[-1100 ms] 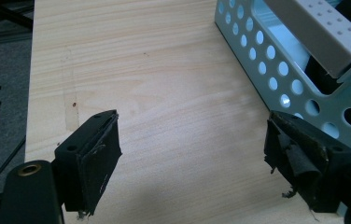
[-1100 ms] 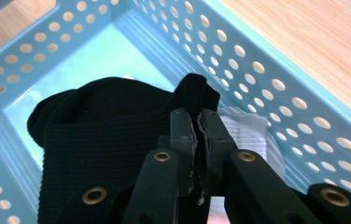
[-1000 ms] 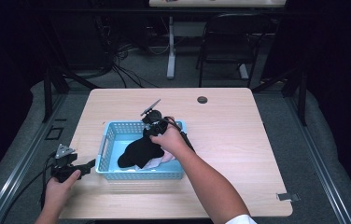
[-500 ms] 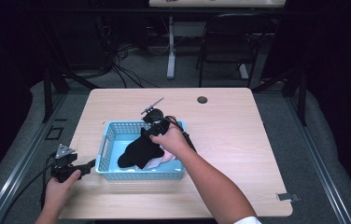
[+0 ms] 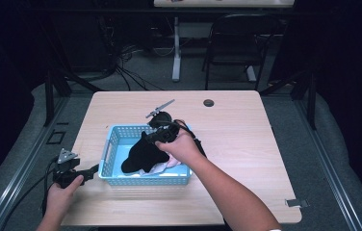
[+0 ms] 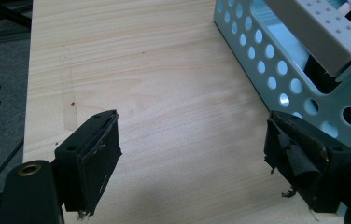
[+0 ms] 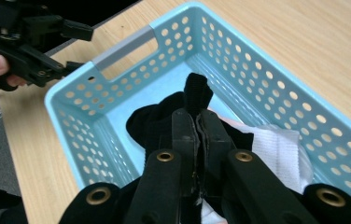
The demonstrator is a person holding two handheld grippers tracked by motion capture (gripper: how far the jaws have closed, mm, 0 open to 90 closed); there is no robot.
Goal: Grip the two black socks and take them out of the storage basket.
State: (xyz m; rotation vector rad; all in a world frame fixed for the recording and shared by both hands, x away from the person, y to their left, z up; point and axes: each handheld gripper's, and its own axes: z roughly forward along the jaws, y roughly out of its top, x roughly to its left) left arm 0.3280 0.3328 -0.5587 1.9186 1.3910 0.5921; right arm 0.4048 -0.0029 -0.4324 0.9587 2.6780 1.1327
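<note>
High view: right gripper (image 5: pixel 156 135) pinches black cloth (image 5: pixel 140 155) above blue basket (image 5: pixel 143 180).

My left gripper (image 5: pixel 91 171) rests low by my left hand (image 5: pixel 62 192), jaws spread wide; my right gripper (image 5: pixel 151 136), arm reaching forward, is clamped on a black sock (image 7: pixel 197 93)

The black left gripper (image 6: pixel 190 163) has two flat jaws with worn, frayed pads (image 6: pixel 100 161), a brass ring, a grey three-cornered plate and a black cable. The black right gripper (image 7: pixel 197 123) has brass rings on its arms.
</note>
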